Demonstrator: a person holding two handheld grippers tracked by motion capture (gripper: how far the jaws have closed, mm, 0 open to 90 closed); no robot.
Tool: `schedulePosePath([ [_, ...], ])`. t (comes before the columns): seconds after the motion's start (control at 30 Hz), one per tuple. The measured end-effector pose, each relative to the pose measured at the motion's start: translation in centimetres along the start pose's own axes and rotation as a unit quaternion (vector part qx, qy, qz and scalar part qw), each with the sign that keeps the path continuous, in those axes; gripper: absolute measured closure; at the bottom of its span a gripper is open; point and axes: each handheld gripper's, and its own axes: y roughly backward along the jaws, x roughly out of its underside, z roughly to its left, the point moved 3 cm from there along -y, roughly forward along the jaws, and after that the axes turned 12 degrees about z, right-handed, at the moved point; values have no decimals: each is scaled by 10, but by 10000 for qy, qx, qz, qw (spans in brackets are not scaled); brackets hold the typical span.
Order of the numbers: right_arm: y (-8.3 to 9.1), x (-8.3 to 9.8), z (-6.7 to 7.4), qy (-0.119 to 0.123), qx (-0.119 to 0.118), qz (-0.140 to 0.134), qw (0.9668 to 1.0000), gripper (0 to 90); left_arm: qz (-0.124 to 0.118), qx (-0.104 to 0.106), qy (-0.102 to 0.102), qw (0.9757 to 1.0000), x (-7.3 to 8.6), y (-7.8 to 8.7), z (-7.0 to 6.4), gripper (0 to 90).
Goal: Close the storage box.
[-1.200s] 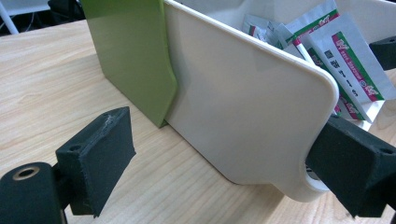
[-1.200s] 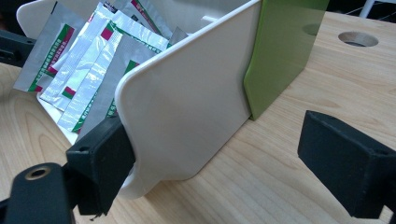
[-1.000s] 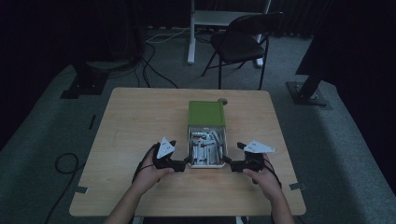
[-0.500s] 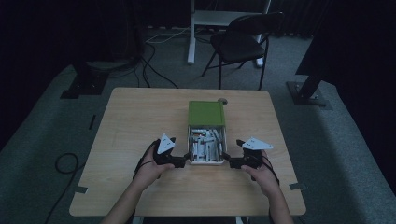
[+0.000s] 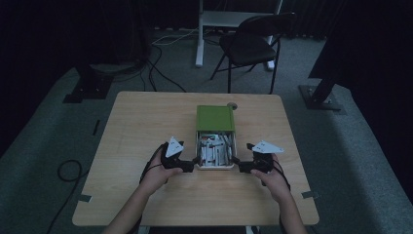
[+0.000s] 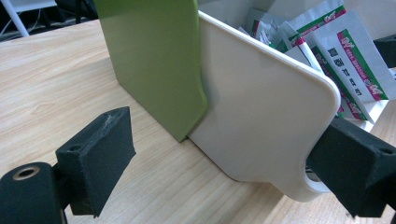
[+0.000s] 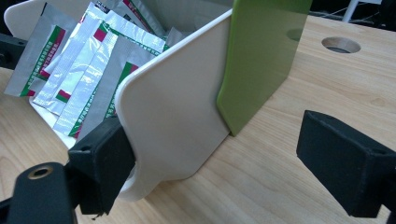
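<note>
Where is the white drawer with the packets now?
In the high view the white drawer sits pulled out of the green case, mid-table near the person, between the left gripper and right gripper.

The setting is a dim lab or recording studio. A bare wooden table (image 5: 146,126) stands on grey carpet (image 5: 44,146), ringed by dark curtains. Cables (image 5: 160,58) trail across the floor, metal stand bases (image 5: 321,97) sit at both sides, and a folding chair (image 5: 253,44) stands behind.
</note>
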Motion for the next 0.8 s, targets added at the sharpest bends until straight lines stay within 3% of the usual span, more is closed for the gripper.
schedulePosePath([
  [0.8, -9, -10, -7, -166, 89, -93, 9998, 128, -62, -39, 190, 9998, -9, -7, 14, 107],
])
